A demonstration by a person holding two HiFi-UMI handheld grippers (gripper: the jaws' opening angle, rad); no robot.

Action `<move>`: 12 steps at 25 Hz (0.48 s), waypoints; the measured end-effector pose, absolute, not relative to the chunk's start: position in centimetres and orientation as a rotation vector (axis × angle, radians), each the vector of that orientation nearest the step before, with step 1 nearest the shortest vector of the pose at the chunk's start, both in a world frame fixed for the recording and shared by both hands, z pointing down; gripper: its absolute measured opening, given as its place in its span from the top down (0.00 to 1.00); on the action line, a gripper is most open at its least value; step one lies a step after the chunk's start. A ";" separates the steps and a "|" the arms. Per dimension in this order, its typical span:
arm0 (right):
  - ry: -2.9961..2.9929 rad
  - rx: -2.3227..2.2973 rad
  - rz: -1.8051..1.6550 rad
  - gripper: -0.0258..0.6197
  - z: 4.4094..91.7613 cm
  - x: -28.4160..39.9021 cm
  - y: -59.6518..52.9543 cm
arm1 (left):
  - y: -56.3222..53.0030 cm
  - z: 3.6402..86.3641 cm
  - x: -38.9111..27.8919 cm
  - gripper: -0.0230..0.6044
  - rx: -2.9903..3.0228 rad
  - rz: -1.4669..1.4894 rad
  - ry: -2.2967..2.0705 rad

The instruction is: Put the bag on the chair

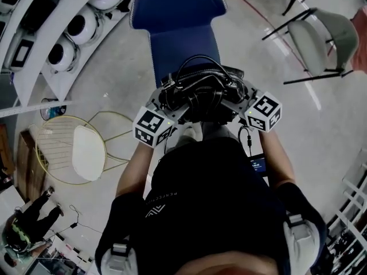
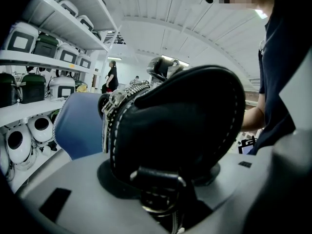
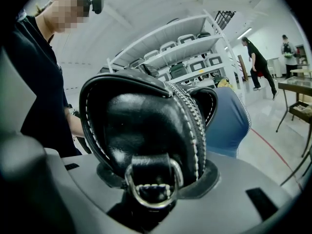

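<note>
**Figure: bag carried 2-handed to the chair.** In the head view the black bag point(image 1: 198, 93) hangs at the centre of the frame, spanned between 2 tools. The left gripper point(image 2: 161, 184) is clamped on 1 end of it, and the right gripper point(image 3: 151, 184) is clamped on the other, by the metal ring point(image 3: 152, 182). An end-to-end grip probably keeps the soft bag level with its zip up, while the strap point(image 1: 198, 62) loops loosely on top.

The bag overlaps the near edge of the blue chair point(image 1: 178, 16), which fills the upper centre. Whether it rests on the seat yet cannot be told.

Nothing lies on the visible part of the seat. The wire chair point(image 1: 57, 148) at lower left, the grey chair point(image 1: 330, 36) at upper right and the shelves point(image 1: 34, 67) at upper left all stand apart from the path.
</note>
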State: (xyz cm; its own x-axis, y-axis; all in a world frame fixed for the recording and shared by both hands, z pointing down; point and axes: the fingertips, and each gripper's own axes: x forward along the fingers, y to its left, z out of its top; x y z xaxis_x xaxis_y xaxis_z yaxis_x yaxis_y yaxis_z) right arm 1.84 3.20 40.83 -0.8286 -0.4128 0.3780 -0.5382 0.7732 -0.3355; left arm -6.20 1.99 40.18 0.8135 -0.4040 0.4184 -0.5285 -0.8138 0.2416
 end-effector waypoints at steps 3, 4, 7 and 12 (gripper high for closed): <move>-2.681 0.716 0.651 0.58 41.3 2.7 1.0 | -0.2 40.7 -5.4 0.58 2.628 0.503 -0.714; -2.681 0.709 0.655 0.58 41.5 3.0 0.2 | -0.9 40.9 -5.1 0.58 2.622 0.502 -0.720; -2.681 0.688 0.659 0.58 41.8 3.9 -2.0 | -3.0 41.2 -4.2 0.58 2.605 0.503 -0.741; -2.682 0.651 0.672 0.58 42.4 5.3 -5.5 | -6.3 41.8 -2.7 0.58 2.580 0.509 -0.775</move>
State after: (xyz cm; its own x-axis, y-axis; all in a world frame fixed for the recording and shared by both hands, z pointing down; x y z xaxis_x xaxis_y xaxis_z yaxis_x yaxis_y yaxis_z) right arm 5.32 -5.52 42.39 -0.8525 -0.3526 0.3859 -0.4929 0.7879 -0.3690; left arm -2.74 -6.32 41.78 0.7801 -0.4389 0.4458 -0.5835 -0.7674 0.2657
